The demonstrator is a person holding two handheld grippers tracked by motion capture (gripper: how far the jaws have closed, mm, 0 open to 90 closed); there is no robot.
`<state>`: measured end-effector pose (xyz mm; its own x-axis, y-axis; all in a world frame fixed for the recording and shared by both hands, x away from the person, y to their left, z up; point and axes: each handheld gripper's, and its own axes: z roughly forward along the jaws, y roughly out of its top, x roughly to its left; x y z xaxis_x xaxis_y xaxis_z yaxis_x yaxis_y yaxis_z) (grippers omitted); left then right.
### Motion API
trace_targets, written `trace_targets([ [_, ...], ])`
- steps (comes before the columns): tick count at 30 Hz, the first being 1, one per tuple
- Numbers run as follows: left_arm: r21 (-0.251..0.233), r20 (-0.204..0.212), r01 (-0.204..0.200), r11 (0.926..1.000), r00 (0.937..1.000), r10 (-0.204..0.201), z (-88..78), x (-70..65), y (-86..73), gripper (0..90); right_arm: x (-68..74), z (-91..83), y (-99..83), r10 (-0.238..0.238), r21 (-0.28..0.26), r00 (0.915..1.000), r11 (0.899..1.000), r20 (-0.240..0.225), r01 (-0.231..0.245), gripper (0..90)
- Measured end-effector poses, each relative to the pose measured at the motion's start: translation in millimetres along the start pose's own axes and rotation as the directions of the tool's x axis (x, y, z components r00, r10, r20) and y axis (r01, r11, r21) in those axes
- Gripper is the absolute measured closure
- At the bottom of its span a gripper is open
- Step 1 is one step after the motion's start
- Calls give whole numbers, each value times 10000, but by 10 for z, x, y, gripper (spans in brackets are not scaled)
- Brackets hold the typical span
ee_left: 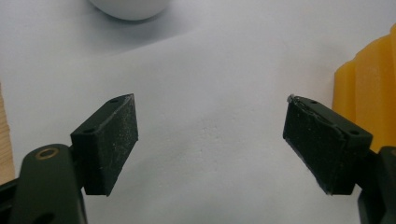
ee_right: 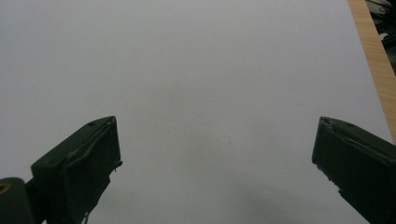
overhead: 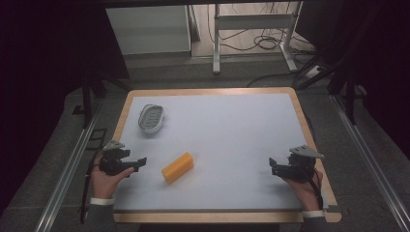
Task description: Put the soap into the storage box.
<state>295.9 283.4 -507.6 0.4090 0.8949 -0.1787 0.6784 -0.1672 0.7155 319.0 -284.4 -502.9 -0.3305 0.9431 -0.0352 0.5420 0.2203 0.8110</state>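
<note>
A yellow-orange ridged block (overhead: 177,167) lies flat on the pale mat, left of the middle near the front. My left gripper (overhead: 141,163) sits just to its left, held low over the mat. In the left gripper view its jaws (ee_left: 210,144) stand wide apart with only mat between them, and the block (ee_left: 369,93) shows past the right jaw. A white soap dish with a grey ridged insert (overhead: 151,118) rests farther back on the left; its rim (ee_left: 130,7) appears at the top of the left gripper view. My right gripper (overhead: 273,166) rests at the front right, open (ee_right: 215,154) and empty.
The mat (overhead: 227,130) covers a wooden table top whose bare edge (overhead: 302,121) runs along the right side and front. Metal rails (overhead: 67,169) flank the table. A desk frame and cables (overhead: 261,38) stand on the floor behind.
</note>
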Motion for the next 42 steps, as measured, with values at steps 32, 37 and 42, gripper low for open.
trace_targets([
  [32, -99, 44, -211, 9997, 9998, 211, -88, -53, 41, 179, -53, -103, -11, -13, -221, 10000, 9998, 77, 15, 40],
  [37, -29, 15, -298, 9996, 9996, 298, -100, -75, 53, 176, -62, -102, -14, 16, -172, 9999, 9999, 117, -14, 43],
  [42, -49, 16, -386, 9992, 9993, 386, -126, -95, 65, 176, -59, -105, -13, 9, -171, 9999, 9999, 139, -6, 43],
])
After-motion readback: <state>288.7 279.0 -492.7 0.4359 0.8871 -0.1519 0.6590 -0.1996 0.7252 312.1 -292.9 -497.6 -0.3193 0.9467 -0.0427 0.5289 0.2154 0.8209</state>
